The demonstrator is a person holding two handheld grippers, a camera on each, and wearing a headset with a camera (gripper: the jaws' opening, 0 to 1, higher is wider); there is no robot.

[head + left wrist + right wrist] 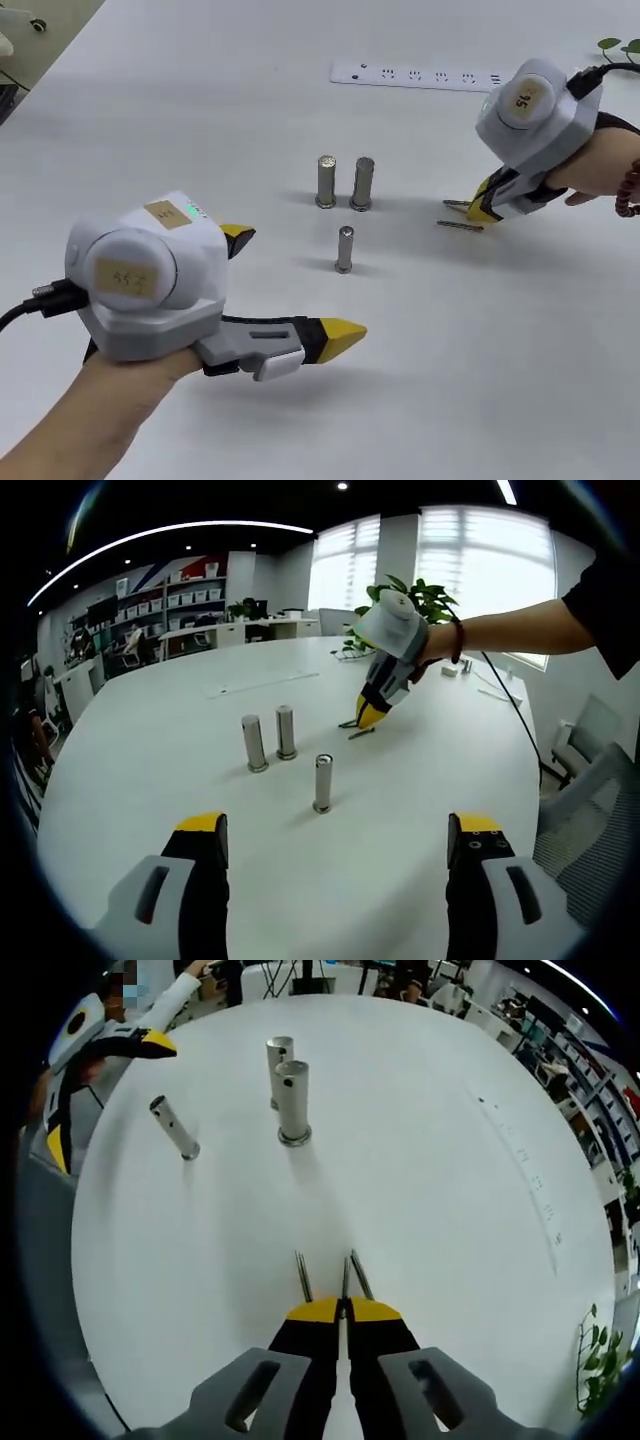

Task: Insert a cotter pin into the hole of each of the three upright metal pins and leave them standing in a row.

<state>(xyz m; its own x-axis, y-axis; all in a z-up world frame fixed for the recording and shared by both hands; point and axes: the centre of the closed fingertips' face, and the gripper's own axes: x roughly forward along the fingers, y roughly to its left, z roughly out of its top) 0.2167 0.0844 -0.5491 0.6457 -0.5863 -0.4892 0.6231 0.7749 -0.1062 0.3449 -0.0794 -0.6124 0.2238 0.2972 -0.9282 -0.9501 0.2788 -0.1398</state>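
On the left of the head view, the left gripper [295,285] is held low over the white table [150,120]. Its two yellow-tipped jaws are spread wide apart. Nothing is held between them and nothing is touched by them.

The three metal pins are seen standing upright in the middle of the table, ahead of the left gripper and well apart from it. The back-left pin [326,181] and the back-right pin [362,183] are set side by side, close together but not touching. The front pin [344,249] is set alone, nearer the person. In the right gripper view, a small round hole is seen near the top of the back-right pin [293,1100].

To the right of the metal pins, a loose cotter pin [460,226] is seen lying flat on the table, just beside the tip of the right gripper [482,212]. In the right gripper view, the jaws of that gripper are pressed together, and a pinched cotter pin [352,1275] is held at their tips, with its two thin legs pointing out toward the metal pins. The loose one lies just beside it. A white power strip [415,75] is seen far back on the table.
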